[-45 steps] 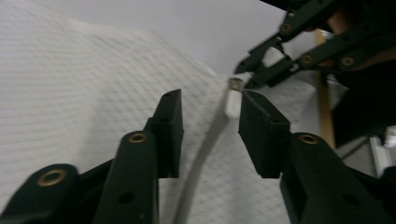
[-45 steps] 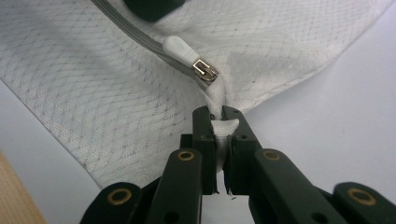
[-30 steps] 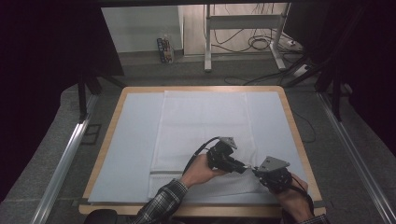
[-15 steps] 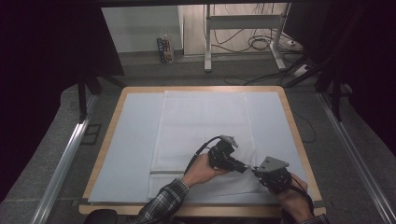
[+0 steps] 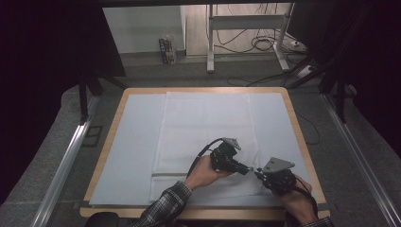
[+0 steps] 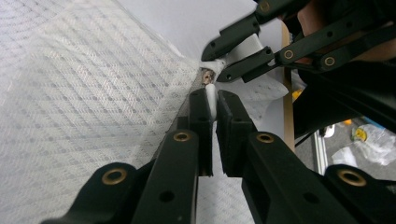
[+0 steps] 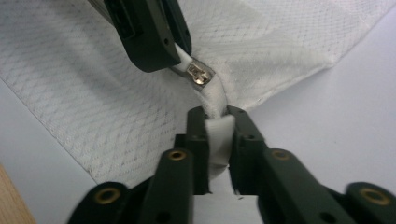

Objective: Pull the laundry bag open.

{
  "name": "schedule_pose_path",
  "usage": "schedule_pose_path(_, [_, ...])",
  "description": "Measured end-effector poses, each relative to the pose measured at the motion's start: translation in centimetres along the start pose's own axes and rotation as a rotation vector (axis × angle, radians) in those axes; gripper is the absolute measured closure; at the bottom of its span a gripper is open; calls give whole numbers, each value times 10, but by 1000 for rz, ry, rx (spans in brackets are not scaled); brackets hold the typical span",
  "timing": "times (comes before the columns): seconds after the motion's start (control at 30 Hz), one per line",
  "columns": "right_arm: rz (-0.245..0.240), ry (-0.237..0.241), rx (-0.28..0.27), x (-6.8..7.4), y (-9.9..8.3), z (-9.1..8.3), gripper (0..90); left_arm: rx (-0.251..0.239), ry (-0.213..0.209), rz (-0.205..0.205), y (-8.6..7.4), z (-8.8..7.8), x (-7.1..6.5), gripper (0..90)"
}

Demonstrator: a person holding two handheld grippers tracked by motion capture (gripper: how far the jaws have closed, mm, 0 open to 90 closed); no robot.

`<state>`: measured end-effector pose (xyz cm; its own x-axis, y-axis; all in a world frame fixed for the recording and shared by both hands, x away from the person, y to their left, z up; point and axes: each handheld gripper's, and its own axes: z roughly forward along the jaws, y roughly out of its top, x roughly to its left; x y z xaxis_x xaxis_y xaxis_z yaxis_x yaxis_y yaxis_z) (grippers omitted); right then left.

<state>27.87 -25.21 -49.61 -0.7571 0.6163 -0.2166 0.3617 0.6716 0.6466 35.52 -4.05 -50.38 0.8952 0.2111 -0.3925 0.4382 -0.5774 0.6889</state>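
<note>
The small metal zipper pull sits at the near right corner of the white mesh laundry bag, with both grippers meeting on it. The left gripper has just been closing and pinches the bag's white edge beside the pull, while the right gripper, jaws just easing wider, still clamps the white edge strip below it. Zipping looks barely begun; the bag lies flat on a pale sheet covering the wood-rimmed counter, grey floor and cables beyond.

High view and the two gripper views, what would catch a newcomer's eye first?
The two grippers meet tip to tip near the table's front right corner: the left gripper and the right gripper both pinch a raised fold of the white mesh cloth. Between their jaws sits a small metal zipper slider, the left gripper clamped on its pull and the right on the cloth edge just below.
</note>
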Motion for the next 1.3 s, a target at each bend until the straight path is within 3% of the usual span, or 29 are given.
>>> schedule_pose_path(0.07, [11,3,-5,-2,0,0,693,19,7,32,0,-1,1,874])
schedule_pose_path(0.13, [11,4,-6,-3,1,1,633,-6,10,8,0,1,-2,874])
schedule_pose_path(0.2, [10,2,-6,-4,1,2,605,-2,9,12,0,1,-2,874])
schedule_pose_path(0.27, [1,16,1,-9,3,4,518,12,7,33,0,-1,-1,874])
schedule_pose_path(0.43, [-4,62,-1,-16,6,9,464,16,4,46,1,-3,-1,873])
schedule_pose_path(0.53, [-33,105,-6,-21,10,12,505,9,-6,49,1,-4,0,873])
schedule_pose_path(0.67, [-44,143,-16,-21,12,14,674,-2,-5,44,2,-5,0,873])
schedule_pose_path(0.7, [-44,143,-16,-21,12,14,674,-2,-5,44,2,-5,0,873])
schedule_pose_path(0.73, [-64,142,-16,-20,12,14,768,-8,3,44,2,-6,-1,873])
schedule_pose_path(0.8, [-70,133,-15,-18,12,13,818,-12,24,55,2,-7,-2,873])
schedule_pose_path(1.0, [-52,131,-7,-15,11,12,841,-1,65,89,-1,-6,-6,874])
schedule_pose_path(1.3, [-25,132,8,-16,7,12,848,28,87,82,-6,-11,-5,876])
